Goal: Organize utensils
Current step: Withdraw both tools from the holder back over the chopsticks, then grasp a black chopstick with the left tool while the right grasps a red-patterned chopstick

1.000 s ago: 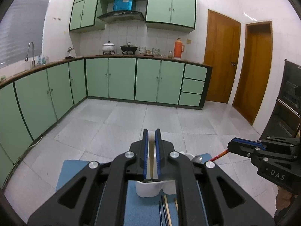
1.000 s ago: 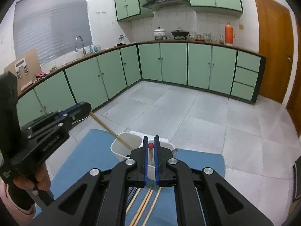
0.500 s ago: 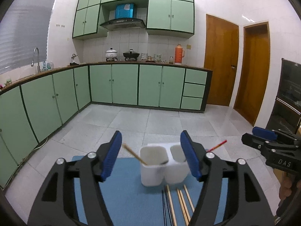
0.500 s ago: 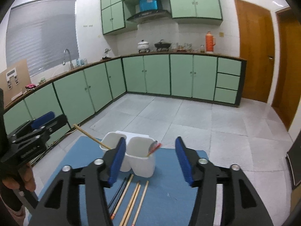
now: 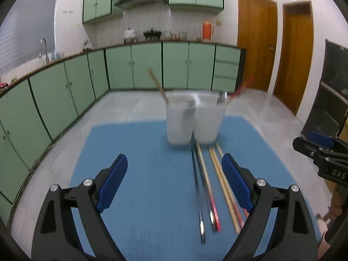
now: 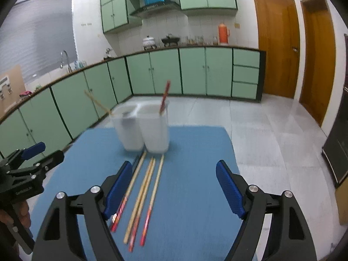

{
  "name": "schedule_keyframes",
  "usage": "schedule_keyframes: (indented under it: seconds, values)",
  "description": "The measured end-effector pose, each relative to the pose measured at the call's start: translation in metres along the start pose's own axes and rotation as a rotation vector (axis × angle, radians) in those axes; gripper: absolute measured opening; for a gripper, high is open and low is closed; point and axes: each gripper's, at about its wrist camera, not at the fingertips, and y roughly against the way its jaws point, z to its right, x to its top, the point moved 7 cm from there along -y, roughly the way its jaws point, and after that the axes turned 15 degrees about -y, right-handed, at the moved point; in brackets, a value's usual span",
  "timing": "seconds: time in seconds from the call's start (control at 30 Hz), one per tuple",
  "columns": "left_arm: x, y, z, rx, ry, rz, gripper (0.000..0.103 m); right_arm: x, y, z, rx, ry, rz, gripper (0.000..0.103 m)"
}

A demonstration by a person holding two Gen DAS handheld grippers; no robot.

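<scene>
Above a blue cloth mat, the left gripper and right gripper tilt downward, jaws wide and empty, having just been opening. Loose wooden and dark chopsticks lie on the mat, touching neither gripper. Beyond them stands a white plastic twin-cup holder with two chopsticks inside.
</scene>
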Motion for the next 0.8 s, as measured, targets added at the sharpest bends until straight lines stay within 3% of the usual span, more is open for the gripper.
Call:
schedule_keyframes:
  seconds: [0.4,0.8]
  values:
    - [-0.092,-0.010,0.042,-0.106,-0.019,-0.200,0.079,-0.096,-0.012,0.010,-0.014,-0.006,-0.182,0.061]
    - [-0.130,-0.031,0.058,-0.143,0.016,-0.305,0.046,-0.112,-0.020,0.014,-0.005,-0.025,-0.224,0.051]
